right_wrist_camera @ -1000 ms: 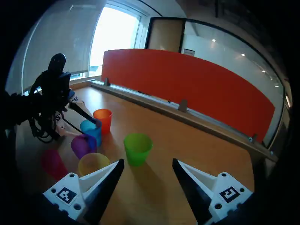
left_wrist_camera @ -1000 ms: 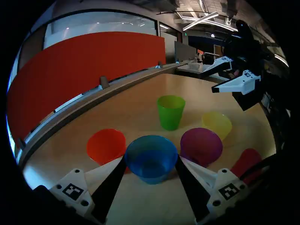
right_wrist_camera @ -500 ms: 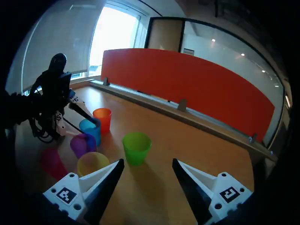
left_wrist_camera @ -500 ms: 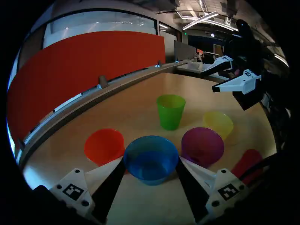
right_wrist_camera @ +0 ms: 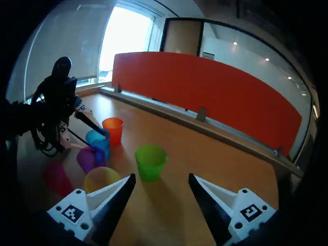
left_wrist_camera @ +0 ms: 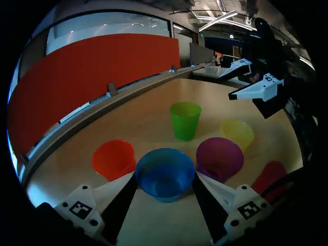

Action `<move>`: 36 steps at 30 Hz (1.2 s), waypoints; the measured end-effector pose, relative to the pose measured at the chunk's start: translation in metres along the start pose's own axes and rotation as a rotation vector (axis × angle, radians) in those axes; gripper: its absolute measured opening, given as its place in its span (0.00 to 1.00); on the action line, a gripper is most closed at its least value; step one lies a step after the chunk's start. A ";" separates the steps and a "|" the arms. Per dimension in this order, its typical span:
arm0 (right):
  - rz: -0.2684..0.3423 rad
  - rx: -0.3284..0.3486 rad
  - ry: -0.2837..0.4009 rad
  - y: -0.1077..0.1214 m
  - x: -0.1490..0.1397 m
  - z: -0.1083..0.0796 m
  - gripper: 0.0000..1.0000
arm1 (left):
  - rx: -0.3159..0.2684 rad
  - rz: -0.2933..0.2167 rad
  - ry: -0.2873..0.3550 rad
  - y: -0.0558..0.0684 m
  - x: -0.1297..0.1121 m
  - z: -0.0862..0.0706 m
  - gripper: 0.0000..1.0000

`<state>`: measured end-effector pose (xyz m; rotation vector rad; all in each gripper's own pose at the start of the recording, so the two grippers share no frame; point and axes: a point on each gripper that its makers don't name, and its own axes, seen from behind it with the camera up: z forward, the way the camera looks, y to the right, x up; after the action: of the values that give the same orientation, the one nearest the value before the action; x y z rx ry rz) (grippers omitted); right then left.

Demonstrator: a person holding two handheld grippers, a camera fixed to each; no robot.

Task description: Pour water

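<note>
Left tongs (left_wrist_camera: 164, 176) flank the blue cup (left_wrist_camera: 165, 170), grip unclear; right tongs (right_wrist_camera: 161, 176) hang spread wide above the worktop (right_wrist_camera: 229, 164).

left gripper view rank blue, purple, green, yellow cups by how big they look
blue cup
purple cup
green cup and yellow cup, about alike
Nearer ones look bigger, so true sizes unsure.

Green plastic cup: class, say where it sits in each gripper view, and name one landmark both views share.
Left gripper view: green plastic cup upright, just above centre, beyond the blue plastic cup.
Right gripper view: same cup left of centre, right of the blue cup.
Shared landmark: long orange-red partition wall behind the cups.
</note>
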<state>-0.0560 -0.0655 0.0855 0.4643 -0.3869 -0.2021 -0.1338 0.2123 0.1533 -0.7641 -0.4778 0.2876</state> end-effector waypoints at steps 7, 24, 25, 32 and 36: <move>-0.001 0.016 -0.001 -0.004 0.003 0.007 1.00 | 0.018 -0.012 0.007 -0.003 0.000 -0.006 0.87; -0.015 0.083 0.002 -0.014 0.008 0.027 1.00 | 0.092 -0.088 0.136 -0.019 0.029 -0.048 0.87; -0.015 0.086 0.000 -0.014 0.008 0.029 1.00 | 0.097 -0.090 0.142 -0.020 0.030 -0.050 0.87; -0.026 0.110 -0.020 -0.016 0.001 0.037 1.00 | 0.133 -0.098 0.204 -0.024 0.043 -0.070 0.87; -0.037 0.119 -0.033 -0.016 -0.004 0.041 1.00 | 0.156 -0.104 0.252 -0.025 0.054 -0.083 0.87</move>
<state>-0.0777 -0.0949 0.1108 0.5862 -0.4243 -0.2238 -0.0429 0.1682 0.1363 -0.6106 -0.2520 0.1271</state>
